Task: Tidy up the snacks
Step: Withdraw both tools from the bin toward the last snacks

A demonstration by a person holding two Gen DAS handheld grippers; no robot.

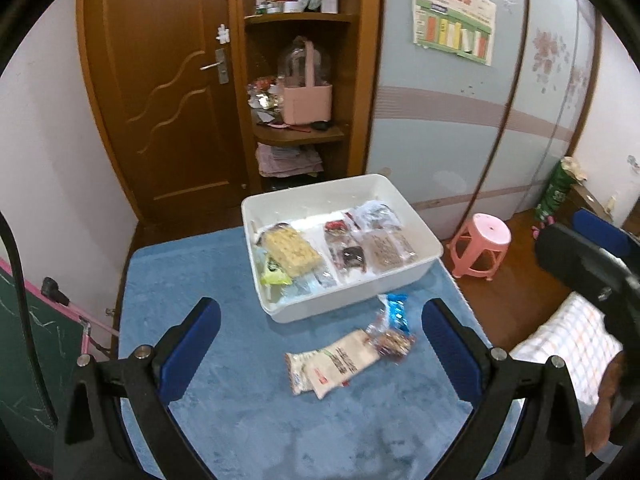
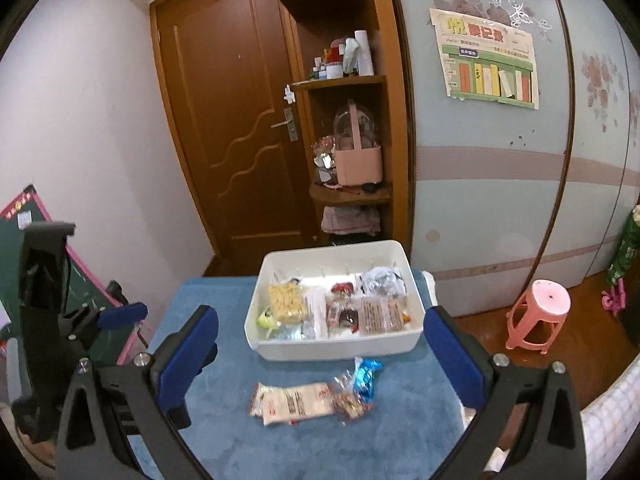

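A plush, matt blue cloth table cover [image 2: 304, 452] lies under a smooth, glossy white plastic bin [image 2: 336, 347]. Crinkly clear and shiny blue foil-like snack wrappers [image 2: 365, 376] sit beside matt cream paper-look packets [image 2: 296, 400]. Behind, a varnished brown wooden door [image 2: 236, 128] with a metal handle [image 2: 285, 123]; a moulded pink plastic stool [image 2: 538, 320] on polished wood flooring [image 2: 592, 344].

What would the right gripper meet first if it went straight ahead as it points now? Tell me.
Probably the white tray or the snacks inside it, which sit about centred between the open right gripper fingers. The loose cream packet lies lower, likely under that line. Depth is unclear in this fisheye view.
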